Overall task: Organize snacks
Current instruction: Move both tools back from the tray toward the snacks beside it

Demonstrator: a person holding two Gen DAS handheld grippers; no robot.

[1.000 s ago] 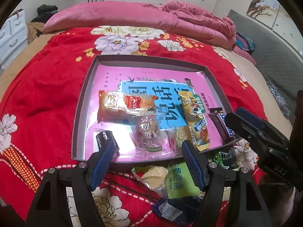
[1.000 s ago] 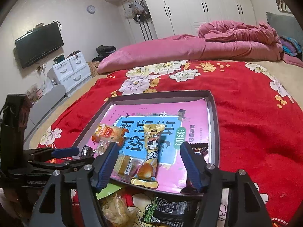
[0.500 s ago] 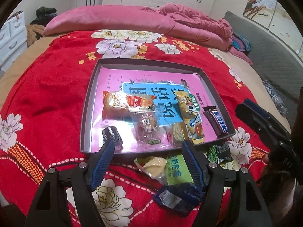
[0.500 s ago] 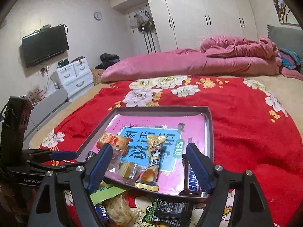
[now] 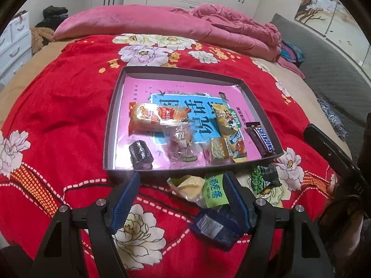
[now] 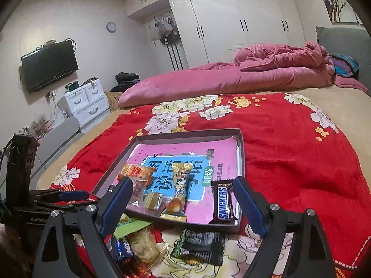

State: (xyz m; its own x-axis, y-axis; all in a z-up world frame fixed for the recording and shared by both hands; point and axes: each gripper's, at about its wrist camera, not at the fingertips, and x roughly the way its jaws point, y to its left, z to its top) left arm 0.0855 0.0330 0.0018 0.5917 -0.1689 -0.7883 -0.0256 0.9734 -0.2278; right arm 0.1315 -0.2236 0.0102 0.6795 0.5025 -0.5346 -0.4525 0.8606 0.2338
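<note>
Snacks split two ways: tray (image 5: 111, 125) on the red bedspread (image 5: 60, 115) holds the orange packet (image 5: 153, 118), clear-wrapped pastry (image 5: 183, 143), yellow packet (image 5: 229, 125), dark wrapped cake (image 5: 140, 154) in its near left corner, Snickers bar (image 6: 223, 202) along its right wall; loose pile just outside the near rim: green-label bag (image 5: 214, 193), blue packet (image 5: 214, 225), black-and-green packet (image 6: 201, 245).

Right gripper (image 6: 183, 205): jaws have just been opening; spread wide now, nothing pinched; the Snickers bar lies flat in the tray between the tips, untouched; reads as just dropped off. Left gripper (image 5: 179, 199): spread, empty, hovering over the loose pile with its right pad beside the green-label bag.

Next step, my call: grab from the pile. Wrappers are slick and crinkly; go for the body of one packet, not a sealed edge; straddle just one, since bag and blue packet overlap; come down steep, close slowly, lift clear of the tray rim before moving in; set it in the bare pink patch at the far end.

Views: left wrist shows the whole tray floor, incl. the dark cake, which the right wrist camera mostly hides behind its own finger; right wrist shows the black-and-green packet better, plus the left gripper at frame left.
</note>
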